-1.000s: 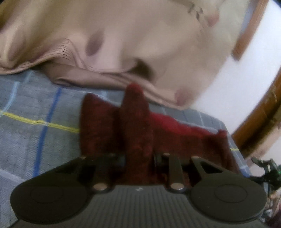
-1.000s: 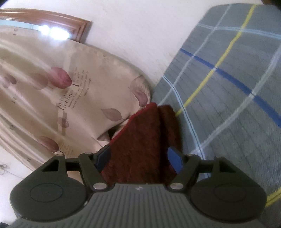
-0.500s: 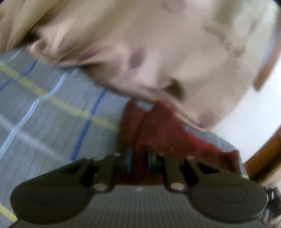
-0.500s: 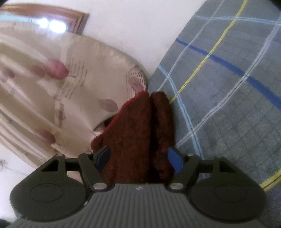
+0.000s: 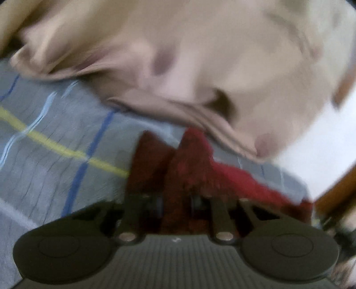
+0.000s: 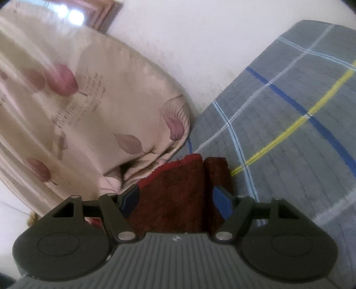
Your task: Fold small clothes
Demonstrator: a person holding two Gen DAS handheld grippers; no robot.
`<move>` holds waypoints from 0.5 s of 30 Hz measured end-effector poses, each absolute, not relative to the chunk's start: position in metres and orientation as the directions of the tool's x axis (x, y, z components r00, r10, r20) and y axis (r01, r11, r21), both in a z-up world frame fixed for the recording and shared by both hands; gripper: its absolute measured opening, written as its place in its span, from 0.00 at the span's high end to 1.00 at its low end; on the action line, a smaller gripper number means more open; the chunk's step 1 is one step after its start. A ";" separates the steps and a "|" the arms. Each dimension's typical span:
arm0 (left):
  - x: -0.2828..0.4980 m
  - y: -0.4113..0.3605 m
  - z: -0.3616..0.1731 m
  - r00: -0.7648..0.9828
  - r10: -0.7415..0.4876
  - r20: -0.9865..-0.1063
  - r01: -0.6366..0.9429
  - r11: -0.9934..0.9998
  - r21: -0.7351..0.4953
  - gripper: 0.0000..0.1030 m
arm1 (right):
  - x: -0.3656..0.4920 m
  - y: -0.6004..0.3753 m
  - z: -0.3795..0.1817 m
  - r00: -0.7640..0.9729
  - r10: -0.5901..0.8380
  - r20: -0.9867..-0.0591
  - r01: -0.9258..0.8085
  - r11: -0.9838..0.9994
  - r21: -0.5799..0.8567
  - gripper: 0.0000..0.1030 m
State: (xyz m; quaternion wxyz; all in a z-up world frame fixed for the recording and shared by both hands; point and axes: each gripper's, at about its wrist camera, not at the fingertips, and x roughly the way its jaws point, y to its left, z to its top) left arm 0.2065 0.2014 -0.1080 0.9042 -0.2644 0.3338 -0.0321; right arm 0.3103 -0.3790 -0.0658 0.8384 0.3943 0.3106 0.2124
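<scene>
Fingers [image 5: 159, 203] of the left gripper [image 5: 175, 202] are pinching a ridge of the red cloth [image 6: 178, 191].
Right gripper [image 6: 175, 197] is gaping around it (gripping nothing) near the bedspread [image 6: 289, 155] edge; mid-fold, next needing a clamp.

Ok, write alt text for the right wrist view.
The right gripper hovers with its blue-padded fingers spread around a folded dark red cloth on a grey plaid bedsheet. A beige leaf-print pillow lies beside it, against a white wall.

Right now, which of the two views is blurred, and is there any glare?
Left wrist view: motion blur smears the beige pillow and red cloth. Right wrist view: mostly sharp, with the pillow blurred only at far left; bright glare at top left; fisheye bends the plaid sheet lines.
</scene>
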 end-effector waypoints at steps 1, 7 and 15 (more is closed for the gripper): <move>0.202 0.206 -0.110 0.781 -0.216 -0.586 -0.134 0.858 -0.495 0.80 | 0.313 -0.375 -0.066 0.715 0.597 -0.364 -0.118 0.616 0.779 0.45; 0.183 0.237 -0.124 0.800 -0.211 -0.562 -0.168 0.820 -0.547 0.82 | 0.307 -0.365 -0.065 0.703 0.641 -0.309 -0.182 0.582 0.793 0.86; 0.175 0.209 -0.084 0.870 -0.170 -0.463 -0.091 0.868 -0.488 0.78 | 0.297 -0.373 -0.060 0.757 0.549 -0.354 -0.118 0.649 0.752 0.83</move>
